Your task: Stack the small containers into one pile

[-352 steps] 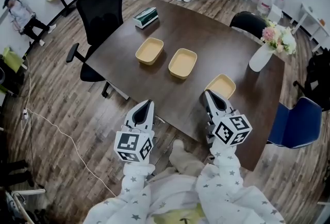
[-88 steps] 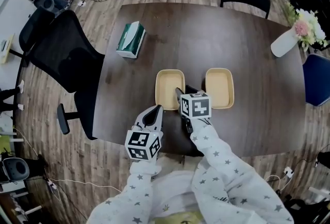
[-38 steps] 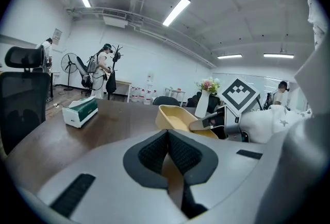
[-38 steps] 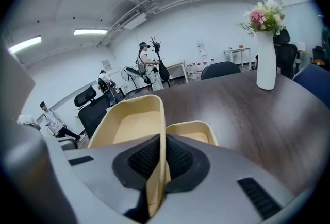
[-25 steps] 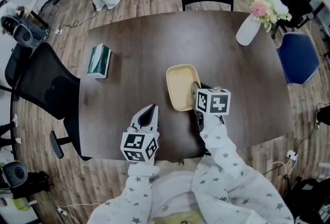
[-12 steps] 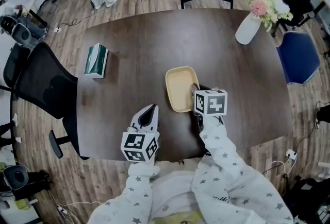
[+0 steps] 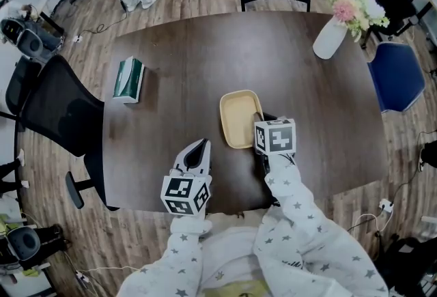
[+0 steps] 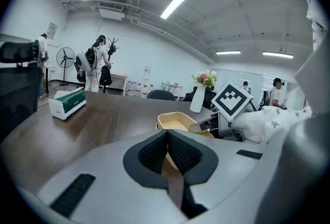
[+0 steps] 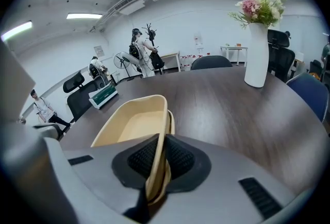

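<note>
Nearest the person, the left gripper (image 7: 199,145) hovers over the near edge of the table (image 7: 177,50), short of and left of the pile of small containers (image 7: 237,118), its jaws pressed together on nothing. Just past it, the right gripper (image 9: 157,155) pinches the pile's near right rim, with at least two nested tan rims between its pads. No loose container shows anywhere round the pile, so the stacking looks done; what seems left is to let go and draw back. Well left of the pile lies a green tissue box (image 7: 129,80); far beyond it to the right stands a white vase (image 7: 328,38).
</note>
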